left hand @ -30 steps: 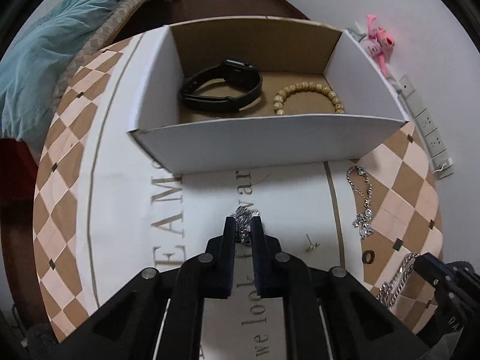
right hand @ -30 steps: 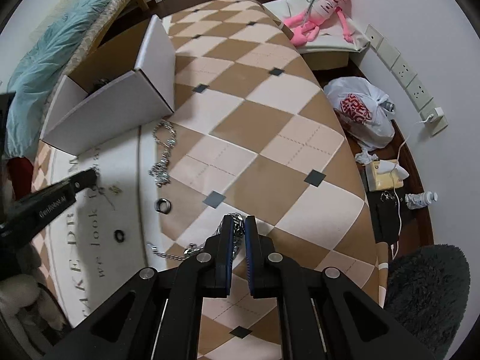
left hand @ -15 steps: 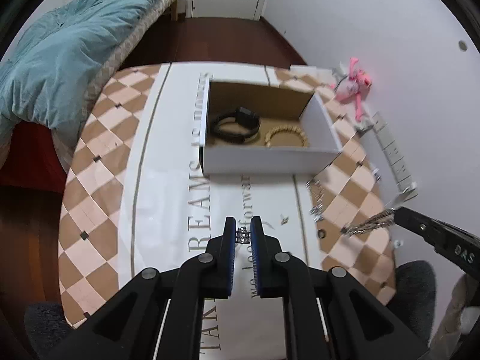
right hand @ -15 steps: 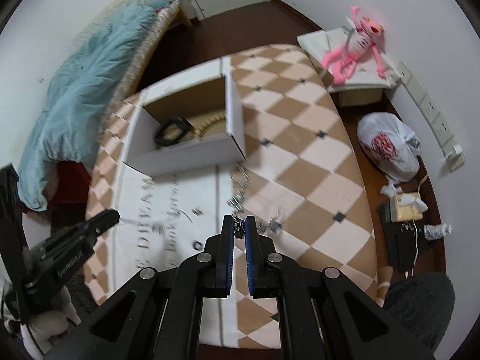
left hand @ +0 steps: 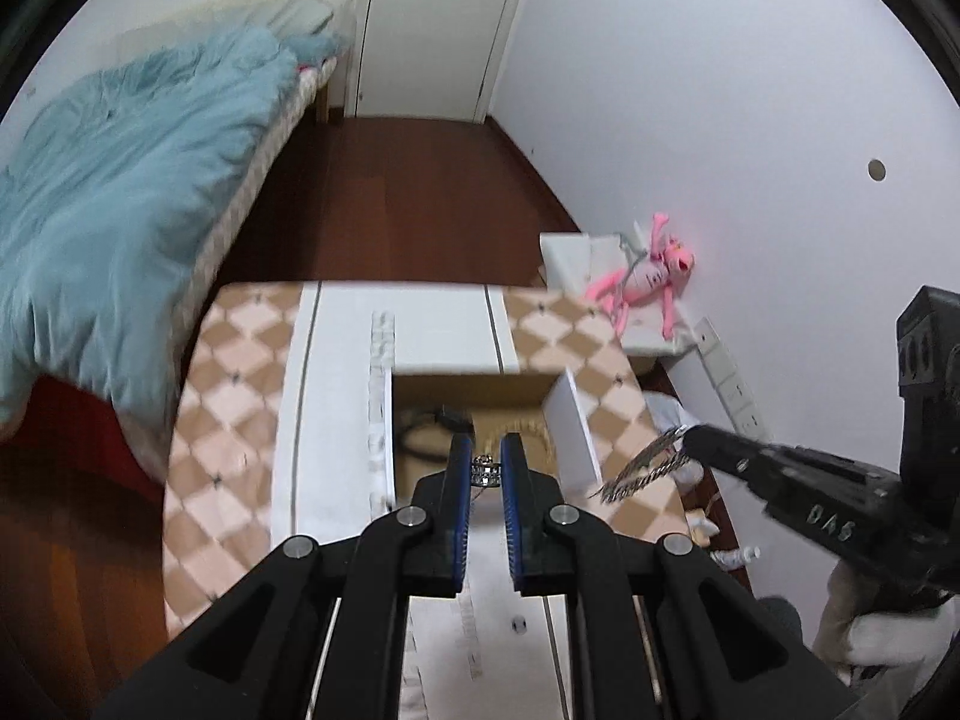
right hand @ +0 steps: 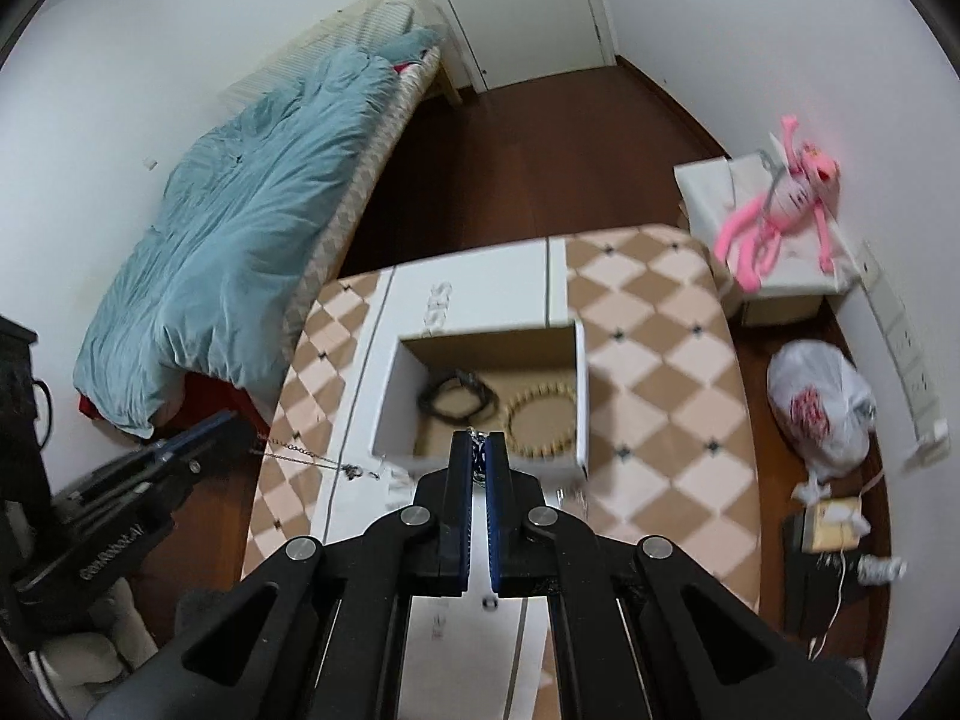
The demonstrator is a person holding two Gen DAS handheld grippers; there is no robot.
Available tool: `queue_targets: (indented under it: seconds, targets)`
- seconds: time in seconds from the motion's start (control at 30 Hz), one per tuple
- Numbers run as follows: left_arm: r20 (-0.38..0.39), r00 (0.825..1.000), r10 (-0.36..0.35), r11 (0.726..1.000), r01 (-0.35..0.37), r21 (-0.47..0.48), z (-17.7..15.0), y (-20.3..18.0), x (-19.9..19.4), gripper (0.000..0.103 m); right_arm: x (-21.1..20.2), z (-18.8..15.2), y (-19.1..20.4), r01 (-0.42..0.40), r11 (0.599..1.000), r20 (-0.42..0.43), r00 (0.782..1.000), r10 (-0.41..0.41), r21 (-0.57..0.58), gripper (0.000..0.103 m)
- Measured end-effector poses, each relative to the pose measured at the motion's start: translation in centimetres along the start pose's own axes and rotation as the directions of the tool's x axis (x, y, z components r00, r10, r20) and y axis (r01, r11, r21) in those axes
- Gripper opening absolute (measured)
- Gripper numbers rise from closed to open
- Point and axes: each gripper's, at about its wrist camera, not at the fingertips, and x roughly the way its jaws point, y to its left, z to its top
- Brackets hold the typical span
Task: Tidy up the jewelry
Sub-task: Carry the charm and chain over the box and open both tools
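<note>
Right wrist view: right claw (right hand: 479,461) clamped on a chain (right hand: 477,450); box (right hand: 480,354) lies directly ahead at frame centre. Left claw (left hand: 486,471) pinches a necklace (left hand: 485,471).

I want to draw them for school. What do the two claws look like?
Both claws, left and right, are black plastic frames with round silver screws. Each has two flat fingers with blue ribbed pads on the inside. The right one's side carries pale lettering, too blurred to read surely. A white-gloved hand grips it.
</note>
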Motion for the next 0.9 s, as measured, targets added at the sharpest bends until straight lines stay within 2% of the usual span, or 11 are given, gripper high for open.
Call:
queue_targets:
  seconds: [0.17,0.33,0.53,0.73,0.8,0.87,0.9]
  targets:
    - [-0.01,1.0,0.016,1.0,-0.016,0.011,2.9,0.3,2.6,0.007,2.8,3.1,0.6,0.02,0.999,-0.025,0.999,-0.021,-0.026,0.004]
    - [-0.09,0.996,0.012,1.0,-0.012,0.0,3.8,0.8,6.8,0.007,7.2,5.1,-0.2,0.046,0.999,-0.097,0.994,-0.048,-0.022,0.004]
    - [-0.194,0.981,0.009,0.999,-0.018,-0.044,3.0,2.1,10.4,0.008,11.8,6.3,-1.7,0.08,0.997,-0.166,0.983,-0.082,-0.022,0.004]
    - [-0.281,0.955,0.09,0.991,-0.114,-0.069,2.2,3.2,12.5,0.013,14.5,7.7,-2.5,0.087,0.996,-0.196,0.977,-0.09,-0.023,0.004]
    - [-0.292,0.947,0.136,0.986,-0.157,-0.051,2.0,3.4,13.1,0.028,15.4,7.9,-2.7,0.088,0.996,-0.222,0.971,-0.09,-0.022,0.004]
    - [-0.288,0.944,0.16,0.983,-0.18,-0.045,1.9,3.6,13.4,0.078,16.7,7.8,-3.2,0.071,0.997,-0.288,0.955,-0.071,-0.01,0.005]
    - [-0.284,0.944,0.169,0.981,-0.189,-0.046,1.9,3.7,13.4,0.085,16.9,7.7,-3.4,0.066,0.998,-0.307,0.95,-0.064,-0.003,0.005]
